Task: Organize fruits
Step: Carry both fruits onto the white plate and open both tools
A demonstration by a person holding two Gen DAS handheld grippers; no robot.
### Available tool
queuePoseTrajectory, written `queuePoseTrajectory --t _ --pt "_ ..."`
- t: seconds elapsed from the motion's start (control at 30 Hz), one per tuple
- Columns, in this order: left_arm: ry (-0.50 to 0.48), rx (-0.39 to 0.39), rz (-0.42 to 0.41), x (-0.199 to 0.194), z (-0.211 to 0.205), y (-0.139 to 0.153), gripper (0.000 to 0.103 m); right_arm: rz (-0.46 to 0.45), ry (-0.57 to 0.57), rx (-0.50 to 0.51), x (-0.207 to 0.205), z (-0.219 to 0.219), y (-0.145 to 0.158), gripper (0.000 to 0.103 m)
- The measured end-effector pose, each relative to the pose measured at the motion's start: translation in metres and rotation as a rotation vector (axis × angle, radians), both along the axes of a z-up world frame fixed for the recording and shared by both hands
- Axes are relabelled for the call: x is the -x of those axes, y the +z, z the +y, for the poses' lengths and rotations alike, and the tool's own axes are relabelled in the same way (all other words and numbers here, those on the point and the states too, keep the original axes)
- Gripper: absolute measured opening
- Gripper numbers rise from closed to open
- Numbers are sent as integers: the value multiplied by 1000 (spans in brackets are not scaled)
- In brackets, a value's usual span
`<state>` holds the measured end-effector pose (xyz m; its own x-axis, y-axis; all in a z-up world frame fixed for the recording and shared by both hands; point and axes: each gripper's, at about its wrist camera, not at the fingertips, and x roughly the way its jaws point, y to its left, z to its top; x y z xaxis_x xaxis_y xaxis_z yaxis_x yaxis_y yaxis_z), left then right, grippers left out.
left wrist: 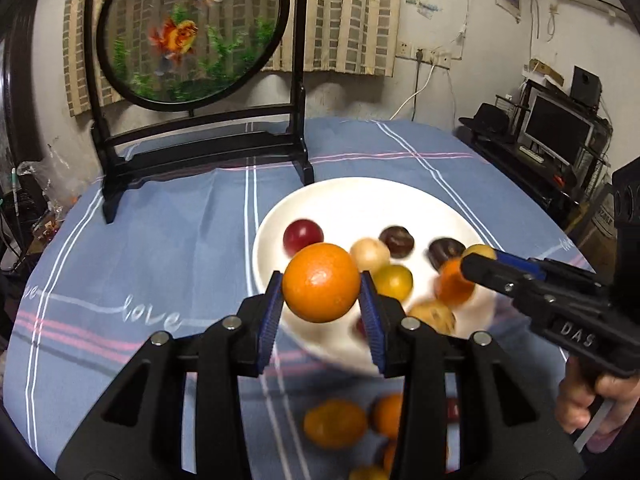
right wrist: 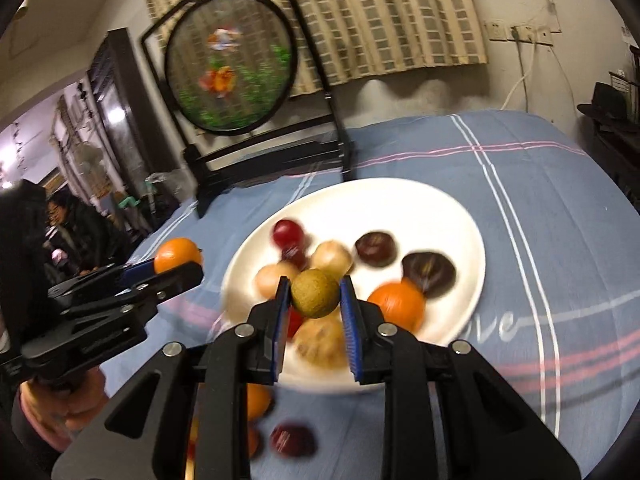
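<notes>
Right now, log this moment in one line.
left gripper: shut on orange | right gripper: shut on green fruit | plate: several fruits | cloth: fruits remain

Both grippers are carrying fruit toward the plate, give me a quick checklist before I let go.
1. Left gripper fingers clamp the orange: ok.
2. Right gripper fingers clamp the small green fruit: ok.
3. Green fruit is over the white plate: ok.
4. Orange fully over the plate: cannot tell, it hangs near the rim.
5. Bare plate for both drops: ok, the far half is free.
6. The two grippers are apart: ok.
</notes>
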<state>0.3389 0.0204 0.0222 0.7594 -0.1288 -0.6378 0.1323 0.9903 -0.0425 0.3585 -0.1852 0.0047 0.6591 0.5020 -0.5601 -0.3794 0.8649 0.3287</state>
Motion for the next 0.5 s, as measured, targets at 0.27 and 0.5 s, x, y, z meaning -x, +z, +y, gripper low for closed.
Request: queuePoseTrajectory --t 0.27,0.5 --pt "24 -18 68 -57 -7 -17 39 35 -6 3 -42 3 -9 26" --pt "73 -11 14 -39 0 3 89 -5 -13 14 -27 -2 3 60"
